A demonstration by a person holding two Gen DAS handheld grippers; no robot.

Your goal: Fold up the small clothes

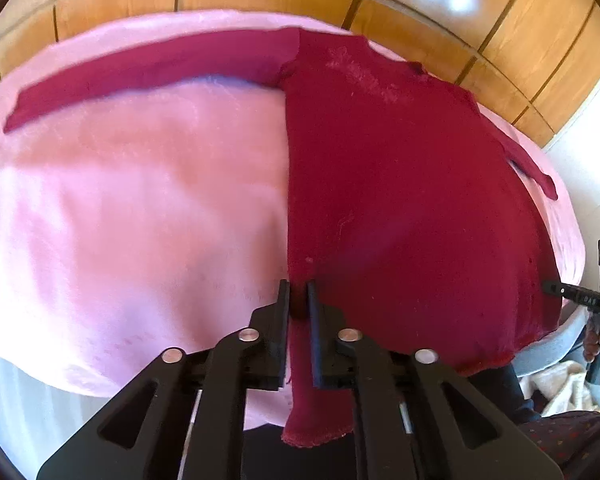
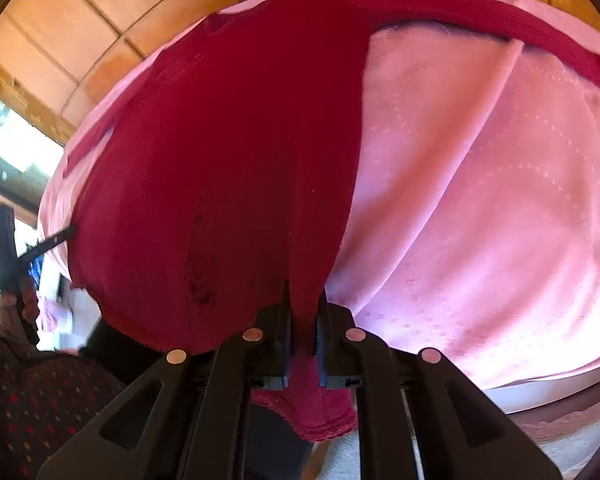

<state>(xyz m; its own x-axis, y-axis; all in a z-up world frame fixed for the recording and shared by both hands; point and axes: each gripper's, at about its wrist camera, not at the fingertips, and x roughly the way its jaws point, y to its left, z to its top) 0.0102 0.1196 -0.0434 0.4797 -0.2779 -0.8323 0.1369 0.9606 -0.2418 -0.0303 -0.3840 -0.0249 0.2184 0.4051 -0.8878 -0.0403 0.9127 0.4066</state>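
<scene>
Dark red knit sweater (image 1: 400, 184) lies flat on a fuzzy pink blanket (image 1: 140, 208), one long sleeve stretched toward the upper left of the frame; left gripper (image 1: 299, 292) and right gripper (image 2: 304, 300) each pinch its scalloped hem between narrow jaws

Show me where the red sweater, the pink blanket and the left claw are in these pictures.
red sweater (image 1: 400, 184): left wrist view, middle of the body.
pink blanket (image 1: 140, 208): left wrist view, bare part left of the sweater.
left claw (image 1: 299, 294): left wrist view, midway between the fingertips, on the pinched hem.
</scene>
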